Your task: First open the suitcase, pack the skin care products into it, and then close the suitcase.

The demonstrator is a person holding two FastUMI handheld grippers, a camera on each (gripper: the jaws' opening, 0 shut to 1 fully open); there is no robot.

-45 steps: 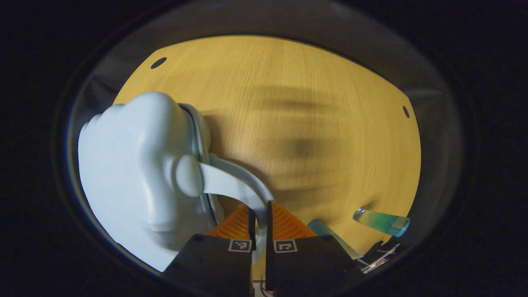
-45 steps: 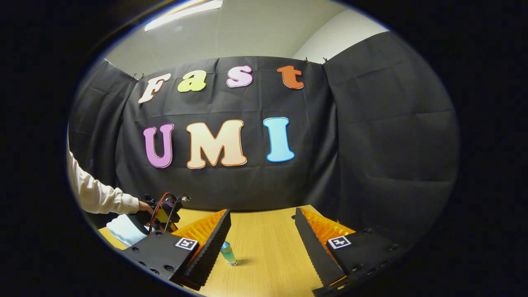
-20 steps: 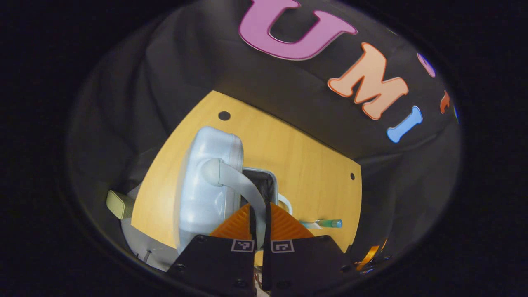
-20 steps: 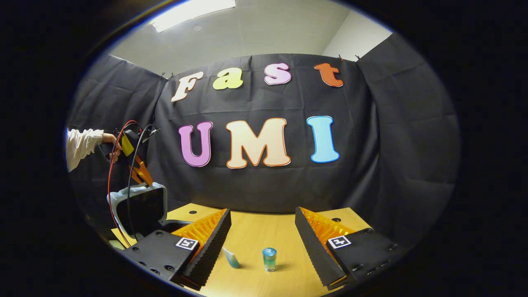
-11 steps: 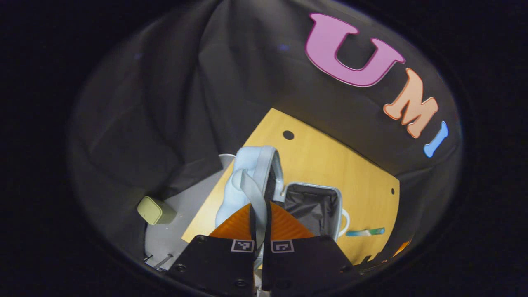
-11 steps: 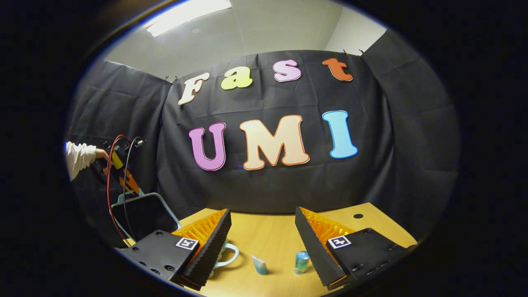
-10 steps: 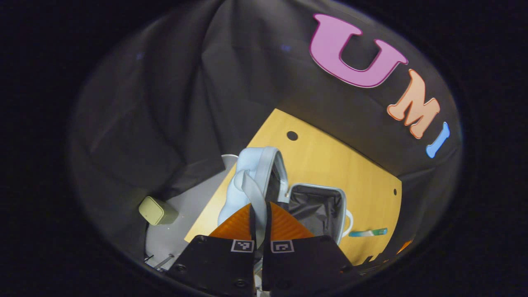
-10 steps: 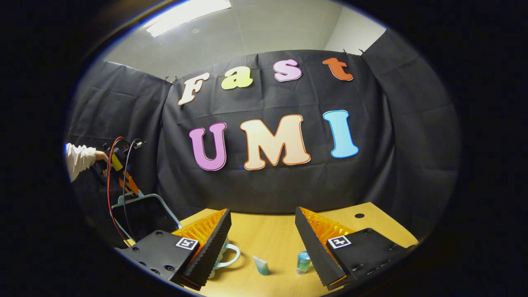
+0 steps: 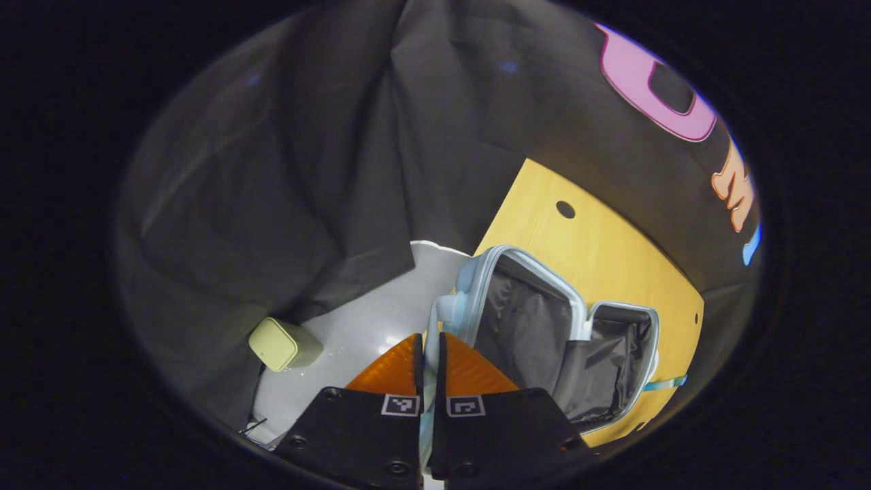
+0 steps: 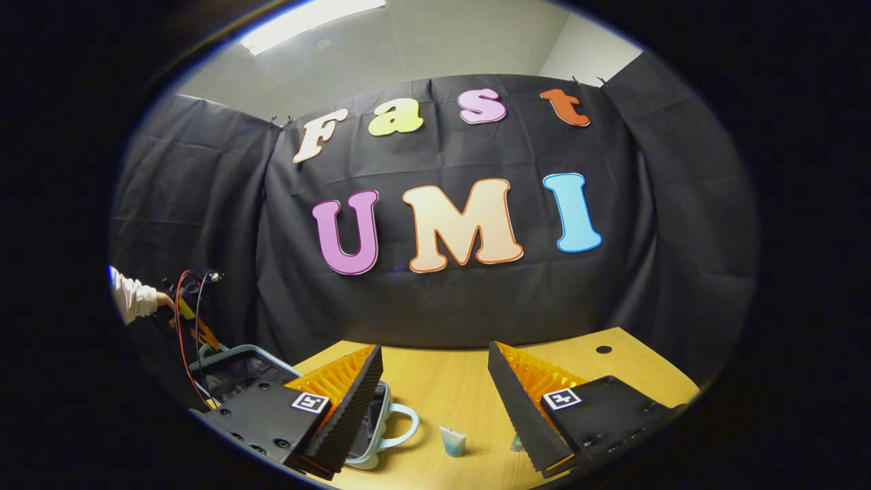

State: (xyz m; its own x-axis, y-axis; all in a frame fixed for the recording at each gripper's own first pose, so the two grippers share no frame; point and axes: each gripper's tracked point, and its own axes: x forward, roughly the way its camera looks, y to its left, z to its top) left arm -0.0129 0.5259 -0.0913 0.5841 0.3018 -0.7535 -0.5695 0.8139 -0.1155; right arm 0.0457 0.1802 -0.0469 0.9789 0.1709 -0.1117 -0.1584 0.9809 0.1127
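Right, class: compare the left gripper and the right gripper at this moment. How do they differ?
The left gripper has its jaws shut on the suitcase lid's handle; the right gripper has its jaws spread wide, holding nothing. The left points down over the open suitcase; the right looks level across the table.

White sleeve (image 10: 129, 301), red gripper cable (image 10: 179, 320)

Left gripper view: high, tilted down over the table's edge, close to the open suitcase (image 9: 544, 333) at 4 o'clock; floor (image 9: 354, 333) at 7.
Right gripper view: low, near-level across the table (image 10: 449, 381), facing the wall; suitcase (image 10: 238, 371) at 8 o'clock.
Shared: suitcase, tabletop.
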